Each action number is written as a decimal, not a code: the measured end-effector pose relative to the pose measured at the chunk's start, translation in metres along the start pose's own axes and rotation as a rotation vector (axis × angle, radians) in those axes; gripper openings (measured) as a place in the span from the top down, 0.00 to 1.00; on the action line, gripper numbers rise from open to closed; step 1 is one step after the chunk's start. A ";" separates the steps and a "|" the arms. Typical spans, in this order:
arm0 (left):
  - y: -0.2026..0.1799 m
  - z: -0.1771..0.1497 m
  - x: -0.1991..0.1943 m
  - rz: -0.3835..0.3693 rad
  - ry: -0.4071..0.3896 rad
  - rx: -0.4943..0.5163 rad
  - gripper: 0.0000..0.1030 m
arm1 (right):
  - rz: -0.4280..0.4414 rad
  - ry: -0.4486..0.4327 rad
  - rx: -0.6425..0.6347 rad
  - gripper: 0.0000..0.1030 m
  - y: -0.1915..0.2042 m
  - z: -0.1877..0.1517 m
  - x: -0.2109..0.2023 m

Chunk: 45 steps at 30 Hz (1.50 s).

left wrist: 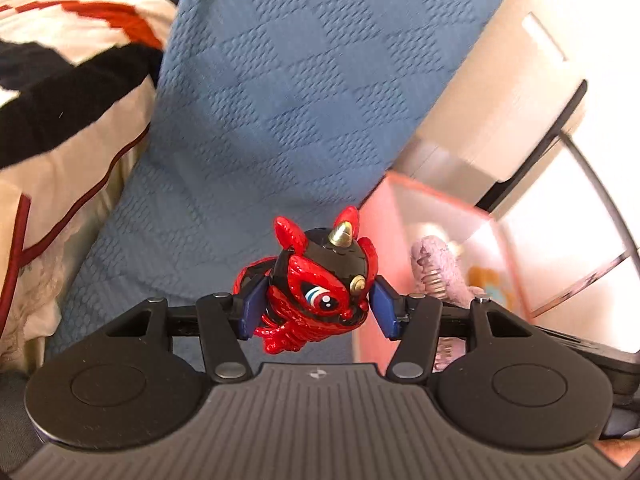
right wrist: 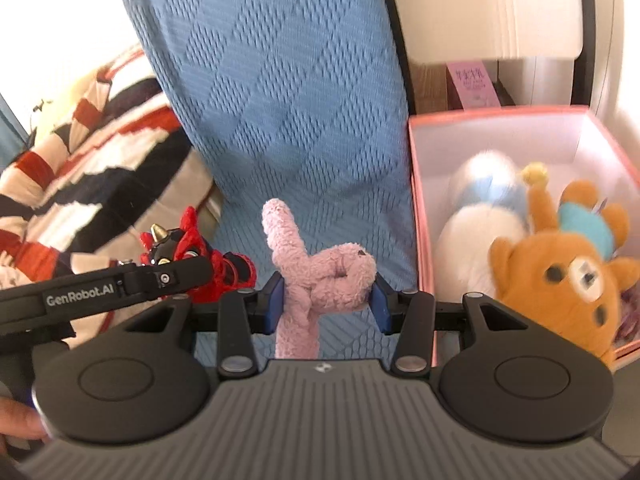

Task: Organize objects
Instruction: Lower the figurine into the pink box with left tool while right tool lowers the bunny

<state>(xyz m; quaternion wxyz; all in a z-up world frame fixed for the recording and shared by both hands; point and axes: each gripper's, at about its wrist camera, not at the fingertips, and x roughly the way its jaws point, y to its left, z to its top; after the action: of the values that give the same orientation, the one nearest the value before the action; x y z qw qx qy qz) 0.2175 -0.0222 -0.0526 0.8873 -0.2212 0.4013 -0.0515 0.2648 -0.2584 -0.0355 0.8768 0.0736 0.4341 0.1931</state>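
A glossy red and black toy creature (left wrist: 316, 284) with a gold horn is clamped between the blue pads of my left gripper (left wrist: 318, 308), held above the blue quilted cover (left wrist: 280, 100). The same toy (right wrist: 192, 256) shows at the left of the right wrist view, behind the left gripper's black finger. My right gripper (right wrist: 326, 306) is shut on a knotted pink plush toy (right wrist: 320, 280), one limb sticking up. An open pink box (right wrist: 420, 208) stands to the right, also seen as the pink box (left wrist: 380, 208).
Inside the box lie a brown plush bear (right wrist: 568, 276) and a white and blue plush (right wrist: 484, 208). A red, black and cream patterned blanket (left wrist: 60, 80) lies left of the blue cover. A white cabinet (right wrist: 500, 8) stands behind the box. A hand (right wrist: 20, 420) shows at lower left.
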 end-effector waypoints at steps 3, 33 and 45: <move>-0.021 0.011 -0.009 -0.007 -0.001 0.016 0.40 | 0.007 -0.020 0.002 0.54 -0.007 0.013 -0.017; -0.201 0.035 0.079 -0.164 0.097 0.167 0.40 | -0.186 -0.089 0.184 0.54 -0.172 0.045 -0.069; -0.192 0.013 0.151 -0.098 0.212 0.147 0.40 | -0.319 0.019 0.269 0.54 -0.249 0.011 -0.012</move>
<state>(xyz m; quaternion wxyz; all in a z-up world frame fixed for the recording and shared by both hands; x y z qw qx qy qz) 0.3454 -0.2302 -0.0659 0.8501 -0.1681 0.4768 -0.1470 0.3354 -0.4906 -0.0945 0.8744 0.1186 0.4704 -0.0071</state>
